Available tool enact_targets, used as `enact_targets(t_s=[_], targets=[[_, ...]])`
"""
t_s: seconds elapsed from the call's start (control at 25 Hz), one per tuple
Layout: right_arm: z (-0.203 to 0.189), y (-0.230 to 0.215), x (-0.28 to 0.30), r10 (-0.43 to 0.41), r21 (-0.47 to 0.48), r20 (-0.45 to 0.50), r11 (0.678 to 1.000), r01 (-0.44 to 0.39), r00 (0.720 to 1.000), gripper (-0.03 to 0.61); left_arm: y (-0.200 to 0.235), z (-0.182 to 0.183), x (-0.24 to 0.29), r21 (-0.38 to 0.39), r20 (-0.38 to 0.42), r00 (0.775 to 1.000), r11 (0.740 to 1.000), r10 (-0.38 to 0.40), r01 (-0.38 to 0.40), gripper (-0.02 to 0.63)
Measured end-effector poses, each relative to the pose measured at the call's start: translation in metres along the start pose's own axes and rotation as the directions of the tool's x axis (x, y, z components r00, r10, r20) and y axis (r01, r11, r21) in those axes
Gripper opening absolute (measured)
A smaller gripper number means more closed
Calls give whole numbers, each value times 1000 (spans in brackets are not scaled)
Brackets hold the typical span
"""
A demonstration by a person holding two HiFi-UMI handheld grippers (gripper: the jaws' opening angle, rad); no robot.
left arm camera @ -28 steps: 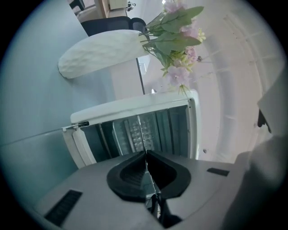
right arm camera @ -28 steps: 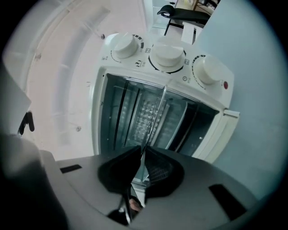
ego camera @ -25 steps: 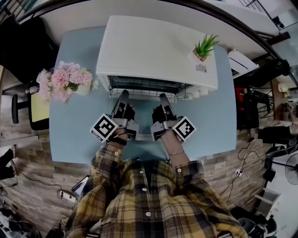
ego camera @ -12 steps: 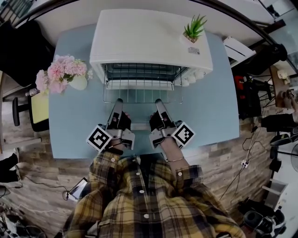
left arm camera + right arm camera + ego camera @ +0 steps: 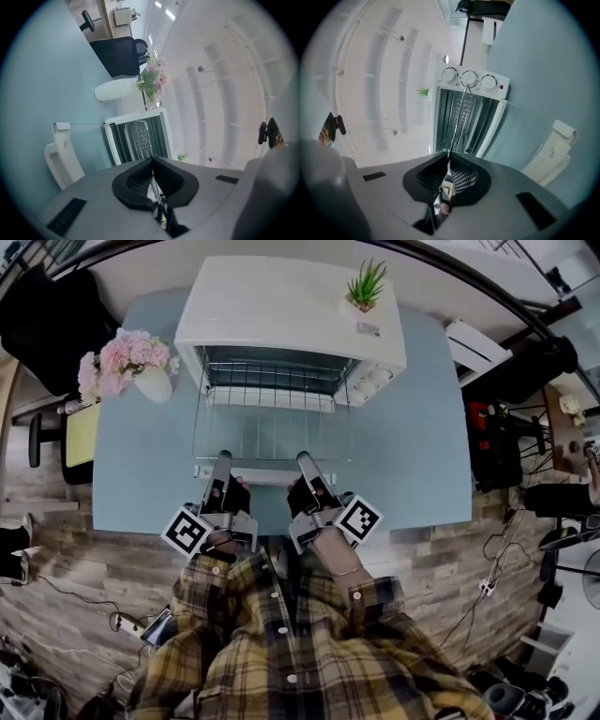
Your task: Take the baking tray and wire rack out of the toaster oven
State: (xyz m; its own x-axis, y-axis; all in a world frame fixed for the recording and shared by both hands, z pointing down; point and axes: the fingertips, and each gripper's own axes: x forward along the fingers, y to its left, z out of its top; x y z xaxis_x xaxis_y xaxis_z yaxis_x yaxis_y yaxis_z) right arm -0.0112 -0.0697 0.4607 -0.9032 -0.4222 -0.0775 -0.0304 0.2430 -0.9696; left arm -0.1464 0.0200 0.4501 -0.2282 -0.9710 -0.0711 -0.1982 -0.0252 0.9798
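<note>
Moved: since a second ago the wire rack [image 5: 272,432] has slid well out of the toaster oven [image 5: 291,310] toward you. Both of your grippers have drawn back with it.
Left gripper [image 5: 221,459]: your jaws are pressed together on the rack's near wire, left of its middle. In the left gripper view the wire runs edge-on from between the pads to the oven opening.
Right gripper [image 5: 304,461]: your jaws are likewise clamped on the same near wire, right of its middle. In the right gripper view the rack runs from between the pads straight toward the oven mouth, below the three knobs [image 5: 468,80].
Rack, done so far: you hold its near edge just above the white door handle [image 5: 267,474]. Most of its grid is already out in front of the oven.
Rack, still to do: its far end appears to reach the oven mouth, so by my judgement a little more pull remains. After that you need to set it down on the blue table [image 5: 412,456].
Baking tray: no view lets me make it out. If it sits inside the oven, that half of your task is not yet begun.
</note>
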Motion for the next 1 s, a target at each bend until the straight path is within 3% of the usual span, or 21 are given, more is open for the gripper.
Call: enact_targets(t_s=[0.36,0.64,0.8,1.0], targets=[[-12,0,-51,-14,32,-45,999,16,999,20,-3,-35,-46,-17,7,1000,1000,26,-26,5],[24,-16,-112,-65,48,60,997,62,996,20,-9,-99,-32,-14,-120,993,1000,12,-14,3],[67,-23,-161,-102,42,199,995,95,975,20,-18,-161,-8,-47,-257,966,999,-24,12,3],[113,-35,-225,-149,44,341,989,143,928,21,-22,-240,15,-70,-407,912,997,-49,23,5]])
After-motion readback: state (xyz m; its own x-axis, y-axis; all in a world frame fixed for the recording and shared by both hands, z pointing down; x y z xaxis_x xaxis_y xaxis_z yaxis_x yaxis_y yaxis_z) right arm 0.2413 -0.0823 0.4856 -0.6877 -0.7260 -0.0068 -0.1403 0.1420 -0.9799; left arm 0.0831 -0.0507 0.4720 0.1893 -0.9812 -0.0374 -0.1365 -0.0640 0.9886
